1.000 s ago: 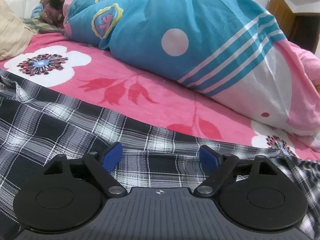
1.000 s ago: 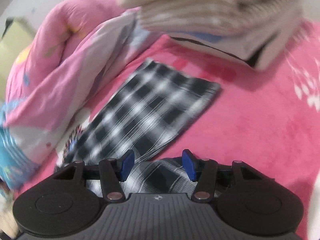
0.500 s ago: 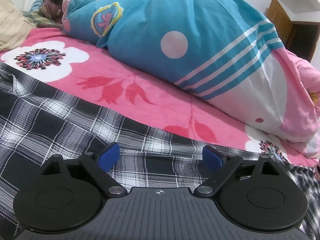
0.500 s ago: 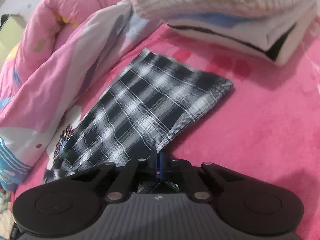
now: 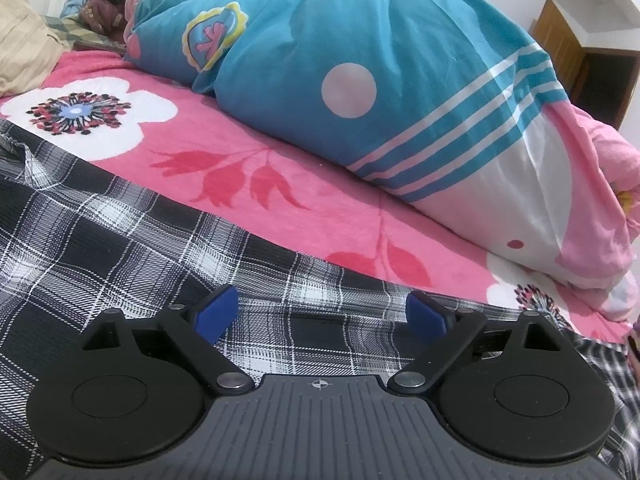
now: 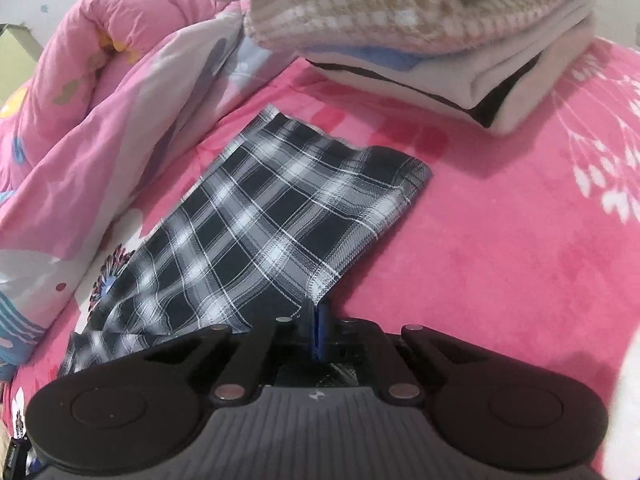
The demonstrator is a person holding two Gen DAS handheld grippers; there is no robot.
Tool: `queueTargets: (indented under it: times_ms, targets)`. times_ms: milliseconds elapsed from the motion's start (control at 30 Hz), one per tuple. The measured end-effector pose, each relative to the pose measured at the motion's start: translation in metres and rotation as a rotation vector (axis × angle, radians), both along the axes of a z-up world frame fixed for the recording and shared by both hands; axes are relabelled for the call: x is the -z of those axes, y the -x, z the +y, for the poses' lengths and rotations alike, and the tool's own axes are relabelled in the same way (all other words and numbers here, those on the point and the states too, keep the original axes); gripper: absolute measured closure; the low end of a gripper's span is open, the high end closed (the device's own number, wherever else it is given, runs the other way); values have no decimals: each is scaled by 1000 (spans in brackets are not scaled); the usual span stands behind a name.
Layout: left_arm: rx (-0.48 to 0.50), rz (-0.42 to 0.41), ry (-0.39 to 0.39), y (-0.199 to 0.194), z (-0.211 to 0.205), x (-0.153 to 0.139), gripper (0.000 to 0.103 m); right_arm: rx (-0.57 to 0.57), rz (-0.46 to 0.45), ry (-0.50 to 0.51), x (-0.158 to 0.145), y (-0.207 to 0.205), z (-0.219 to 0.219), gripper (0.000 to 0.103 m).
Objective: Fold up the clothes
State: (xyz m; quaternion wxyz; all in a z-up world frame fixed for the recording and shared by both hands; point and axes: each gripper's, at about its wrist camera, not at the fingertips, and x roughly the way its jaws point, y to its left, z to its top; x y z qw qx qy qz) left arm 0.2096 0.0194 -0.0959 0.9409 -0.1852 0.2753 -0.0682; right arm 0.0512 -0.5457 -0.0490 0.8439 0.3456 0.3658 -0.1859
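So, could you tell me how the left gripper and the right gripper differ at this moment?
The left gripper has its blue pads spread wide, with nothing pinched between them, while the right gripper has its pads pressed together. The left gripper hovers over the middle of the plaid garment; the right gripper is shut on that garment's edge. Both point down at the same plaid cloth on the pink bedspread.

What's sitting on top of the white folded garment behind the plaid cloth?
A beige checked knit and a blue layer lie on the white folded garment; anything deeper in the stack is covered.
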Motion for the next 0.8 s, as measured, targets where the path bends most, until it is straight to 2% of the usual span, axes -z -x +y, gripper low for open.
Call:
queueTargets:
  times_ms: [100,167,233,333,400,467,533,600,700,800]
  targets:
    - [1,0,0,0,0,0,10,1,-10,-13,1,3,-4,101]
    - [1,0,2,0,0,0,10,13,-20,-29,-1,8,-8,95]
    - [2,0,1,0,0,0,10,47,-6,52,-10,17,-5,92]
    - [1,0,-3,0,-1,0,10,-27,-9,273,-34,26,24,91]
    - [1,0,-4,0,-1,0,10,-158,-54,412,-52,29,62,91]
    - [2,1,-4,0,-1,0,10,-342,-113,525,-65,28,108,86]
    - [2,1,-5,0,-1,0,10,-536,-167,626,-67,27,157,66]
    - [2,1,-6,0,-1,0,10,-692,-197,714,-63,24,200,65]
    - [2,1,-5,0,0,-1,10,-845,-189,785,-45,10,247,65]
    - [2,1,-5,0,0,0,10,-913,-152,832,-27,-11,269,65]
